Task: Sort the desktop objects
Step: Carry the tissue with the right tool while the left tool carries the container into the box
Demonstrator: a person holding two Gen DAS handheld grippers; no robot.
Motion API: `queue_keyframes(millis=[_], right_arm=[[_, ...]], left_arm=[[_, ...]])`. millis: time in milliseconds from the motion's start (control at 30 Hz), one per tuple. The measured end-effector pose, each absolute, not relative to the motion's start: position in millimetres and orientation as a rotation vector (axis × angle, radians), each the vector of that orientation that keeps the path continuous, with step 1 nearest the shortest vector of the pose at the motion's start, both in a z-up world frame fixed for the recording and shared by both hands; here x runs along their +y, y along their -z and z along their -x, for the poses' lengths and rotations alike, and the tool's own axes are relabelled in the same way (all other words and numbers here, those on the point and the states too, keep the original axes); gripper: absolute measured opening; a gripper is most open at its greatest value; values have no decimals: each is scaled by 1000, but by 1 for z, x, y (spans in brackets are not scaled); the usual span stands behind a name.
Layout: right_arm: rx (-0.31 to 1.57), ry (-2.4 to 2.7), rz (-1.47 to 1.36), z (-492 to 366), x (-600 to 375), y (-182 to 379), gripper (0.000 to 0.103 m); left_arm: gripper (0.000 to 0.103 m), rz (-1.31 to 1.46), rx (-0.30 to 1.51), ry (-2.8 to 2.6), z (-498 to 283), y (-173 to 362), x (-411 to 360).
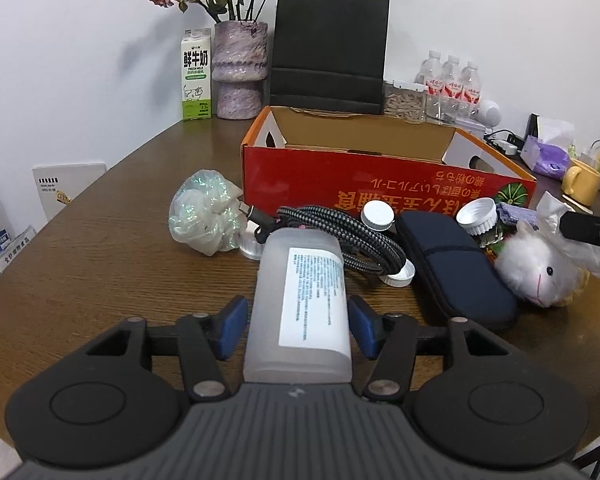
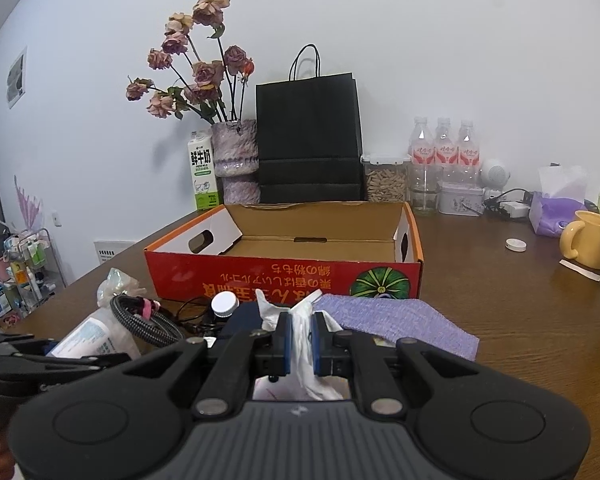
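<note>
My left gripper (image 1: 296, 326) has its blue pads on either side of a frosted white bottle (image 1: 300, 304) with a printed label; small gaps show at both pads. My right gripper (image 2: 301, 340) is shut on a crumpled white plastic bag (image 2: 300, 336), which also shows at the right of the left wrist view (image 1: 572, 236). An open red and orange cardboard box (image 2: 284, 276) stands behind, empty inside. In front of it lie a braided cable (image 1: 340, 232), a dark blue case (image 1: 456, 264), a white plush toy (image 1: 540, 268), white-capped jars (image 1: 376, 216), an iridescent bag (image 1: 208, 216) and a purple cloth (image 2: 396, 320).
Along the wall stand a milk carton (image 2: 202, 176), a vase of dried roses (image 2: 236, 160), a black paper bag (image 2: 308, 140), a jar of pellets (image 2: 386, 178), three water bottles (image 2: 444, 152) and a tissue pack (image 2: 556, 216). A yellow mug (image 2: 590, 240) stands at right.
</note>
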State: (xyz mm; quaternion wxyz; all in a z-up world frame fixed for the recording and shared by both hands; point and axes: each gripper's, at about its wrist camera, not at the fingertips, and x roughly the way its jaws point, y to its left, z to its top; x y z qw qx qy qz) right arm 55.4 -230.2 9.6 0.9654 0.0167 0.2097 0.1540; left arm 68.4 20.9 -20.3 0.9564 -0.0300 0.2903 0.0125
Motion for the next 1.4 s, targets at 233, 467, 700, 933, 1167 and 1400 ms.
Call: queue_keyframes(millis=[233, 467, 700, 933, 1167, 1400], right_arm=[[423, -310, -31, -55, -230, -9, 9], [415, -310, -27, -54, -230, -10, 8], [381, -317, -23, -56, -230, -22, 7], [302, -321, -14, -83, -226, -57, 7], [325, -310, -11, -169, -216, -99, 7], [500, -258, -19, -286, -205, -101, 7]], left_arm=[[41, 71, 574, -13, -58, 22, 22], [41, 61, 499, -6, -35, 3, 27], [41, 56, 426, 20, -38, -26, 26], [41, 37, 344, 59, -84, -71, 14], [41, 22, 365, 72, -172, -110, -5], [41, -19, 532, 43, -278, -104, -25]])
